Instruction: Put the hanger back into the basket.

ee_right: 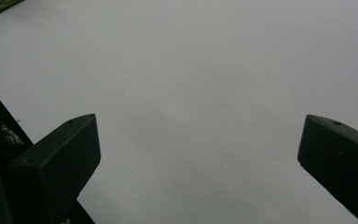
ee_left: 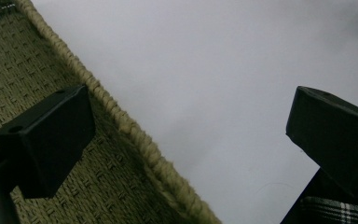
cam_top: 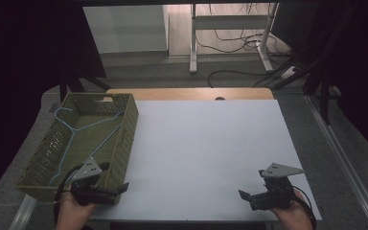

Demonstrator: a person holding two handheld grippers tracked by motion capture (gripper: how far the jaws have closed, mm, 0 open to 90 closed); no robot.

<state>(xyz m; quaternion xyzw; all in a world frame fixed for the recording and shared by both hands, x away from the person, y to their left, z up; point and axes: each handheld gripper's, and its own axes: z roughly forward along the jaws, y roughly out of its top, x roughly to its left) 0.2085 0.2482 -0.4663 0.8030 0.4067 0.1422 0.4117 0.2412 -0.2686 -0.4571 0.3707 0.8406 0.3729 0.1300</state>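
Resting at the near-left table edge, the left gripper (cam_top: 117,191) has its jaws spread wide with nothing between them; in the left gripper view one jaw sits in front of the woven wall of the basket (ee_left: 51,84), the other over bare table (cam_top: 206,143). The blue hanger (cam_top: 72,139) lies inside the olive basket (cam_top: 124,129), beyond and slightly left of this gripper, its long axis running diagonally from the hook at the far-left corner toward the near end. The basket's near-right corner is just beside the left gripper, so the left hand (cam_top: 72,213) is clearly the nearer one. The right gripper (cam_top: 249,196), likewise released and empty, sits well apart at the near-right corner. Judgement: any reach for the hanger should go up and over the near wall.
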